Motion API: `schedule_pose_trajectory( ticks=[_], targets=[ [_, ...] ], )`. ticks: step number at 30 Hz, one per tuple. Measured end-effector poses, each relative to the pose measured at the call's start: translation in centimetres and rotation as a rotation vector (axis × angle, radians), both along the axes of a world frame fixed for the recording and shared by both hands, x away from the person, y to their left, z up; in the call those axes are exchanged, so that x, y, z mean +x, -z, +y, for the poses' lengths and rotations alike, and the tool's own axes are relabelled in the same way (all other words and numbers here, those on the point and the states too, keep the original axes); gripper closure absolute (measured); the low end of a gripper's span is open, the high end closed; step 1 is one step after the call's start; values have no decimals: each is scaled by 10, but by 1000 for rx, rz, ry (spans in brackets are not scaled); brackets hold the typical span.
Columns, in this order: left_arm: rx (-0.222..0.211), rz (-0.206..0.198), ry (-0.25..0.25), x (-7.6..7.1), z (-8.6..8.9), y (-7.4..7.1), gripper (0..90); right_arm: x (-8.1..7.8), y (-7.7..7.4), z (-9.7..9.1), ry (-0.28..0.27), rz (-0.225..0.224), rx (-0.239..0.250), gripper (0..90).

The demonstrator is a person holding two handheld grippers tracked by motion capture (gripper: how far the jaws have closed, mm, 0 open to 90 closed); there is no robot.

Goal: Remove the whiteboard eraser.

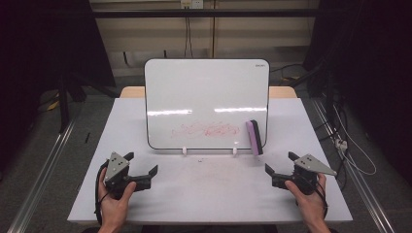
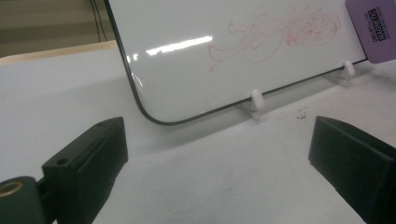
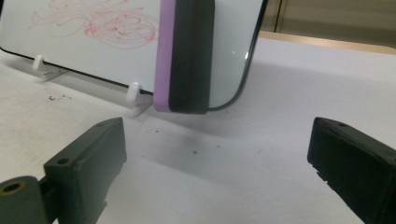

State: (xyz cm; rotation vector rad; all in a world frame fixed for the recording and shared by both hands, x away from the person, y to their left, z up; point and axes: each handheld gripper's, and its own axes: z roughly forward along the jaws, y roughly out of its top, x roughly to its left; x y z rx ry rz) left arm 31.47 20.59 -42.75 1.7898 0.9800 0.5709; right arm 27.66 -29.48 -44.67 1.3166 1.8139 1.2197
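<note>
Half the eraser [image 2: 373, 29] is cut off, label partly unreadable

A beige wall [image 1: 204, 34] is seen at upper centre, dark curtains [image 1: 43, 43] at both sides, and grey floor [image 1: 43, 145] with a metal rail [image 1: 46, 165] at lower left.

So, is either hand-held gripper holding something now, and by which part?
Nothing is held. Left hand-held gripper and right hand-held gripper are open; purple-and-black magnetic eraser sits on the whiteboard.
</note>
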Motion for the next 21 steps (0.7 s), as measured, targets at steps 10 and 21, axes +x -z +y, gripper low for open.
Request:
schedule_pose_trajectory(
  ticks=[10, 21],
  targets=[
    [5, 12, -13, 1, 0, 1, 44, 0, 1, 1, -1, 10, -6, 48],
    [14, 15, -4, 2, -2, 2, 48, 2, 0, 8, 10, 43, -44, 113]
  ],
)
